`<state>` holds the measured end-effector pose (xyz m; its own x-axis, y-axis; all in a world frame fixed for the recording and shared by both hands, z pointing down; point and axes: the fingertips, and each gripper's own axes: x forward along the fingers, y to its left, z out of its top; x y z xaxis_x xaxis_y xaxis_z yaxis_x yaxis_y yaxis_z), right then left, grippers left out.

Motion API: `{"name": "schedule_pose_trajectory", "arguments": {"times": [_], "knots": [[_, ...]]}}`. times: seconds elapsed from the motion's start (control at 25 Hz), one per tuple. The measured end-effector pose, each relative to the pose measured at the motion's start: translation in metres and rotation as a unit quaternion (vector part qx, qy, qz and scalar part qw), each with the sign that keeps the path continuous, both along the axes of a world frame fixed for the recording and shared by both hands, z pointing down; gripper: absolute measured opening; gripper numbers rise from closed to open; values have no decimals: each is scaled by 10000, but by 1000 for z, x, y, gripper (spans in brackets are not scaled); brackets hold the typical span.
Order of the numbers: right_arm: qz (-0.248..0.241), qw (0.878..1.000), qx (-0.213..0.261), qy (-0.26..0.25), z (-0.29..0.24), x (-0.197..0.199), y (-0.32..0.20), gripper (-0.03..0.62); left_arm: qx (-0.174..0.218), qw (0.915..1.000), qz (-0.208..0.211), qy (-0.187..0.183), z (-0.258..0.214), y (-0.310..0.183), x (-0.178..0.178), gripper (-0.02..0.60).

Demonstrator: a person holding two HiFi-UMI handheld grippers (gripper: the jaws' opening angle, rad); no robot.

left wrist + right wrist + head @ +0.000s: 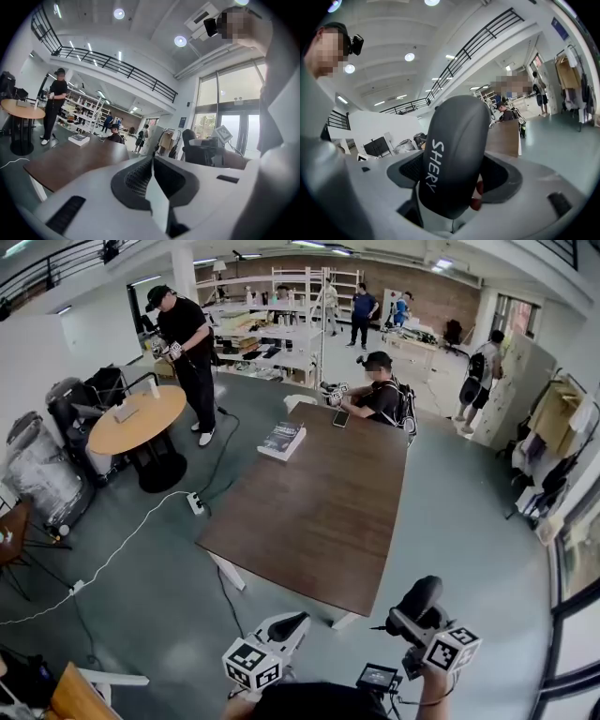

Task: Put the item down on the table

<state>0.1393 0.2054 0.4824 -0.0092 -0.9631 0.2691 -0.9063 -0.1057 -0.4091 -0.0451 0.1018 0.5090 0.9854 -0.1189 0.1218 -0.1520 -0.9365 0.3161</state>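
Observation:
My right gripper (454, 161) is shut on a rounded black item (452, 154) with white lettering on its side; the item fills the space between the jaws and hides their tips. In the head view this black item (418, 597) sticks up from the right gripper (412, 619), off the near right corner of the long brown table (319, 512). My left gripper (152, 163) is shut with nothing between its pads. In the head view the left gripper (287, 622) hangs over the floor just short of the table's near edge.
A book (282, 439) lies at the table's far left corner, and a person (380, 390) sits at the far end. A round wooden table (141, 418), a standing person (187, 343) and a power strip (195, 503) with white cable are at the left.

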Motion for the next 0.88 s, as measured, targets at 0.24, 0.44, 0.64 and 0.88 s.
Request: {"name": "schedule_pose_trajectory", "arguments": {"times": [0.24, 0.44, 0.64, 0.88], "knots": [[-147, 9999, -65, 5, 1, -11, -34, 350, -34, 9998, -174, 11, 1, -31, -14, 21], [-314, 9994, -151, 42, 6, -24, -67, 350, -49, 9991, -420, 57, 1, -60, -36, 21], [-529, 9984, -193, 30, 7, -44, -97, 350, -87, 9981, -618, 3, 3, -86, -59, 21], [-663, 9975, -224, 50, 8, -61, -124, 350, -88, 9970, -765, 10, 4, -111, -77, 21]]}}
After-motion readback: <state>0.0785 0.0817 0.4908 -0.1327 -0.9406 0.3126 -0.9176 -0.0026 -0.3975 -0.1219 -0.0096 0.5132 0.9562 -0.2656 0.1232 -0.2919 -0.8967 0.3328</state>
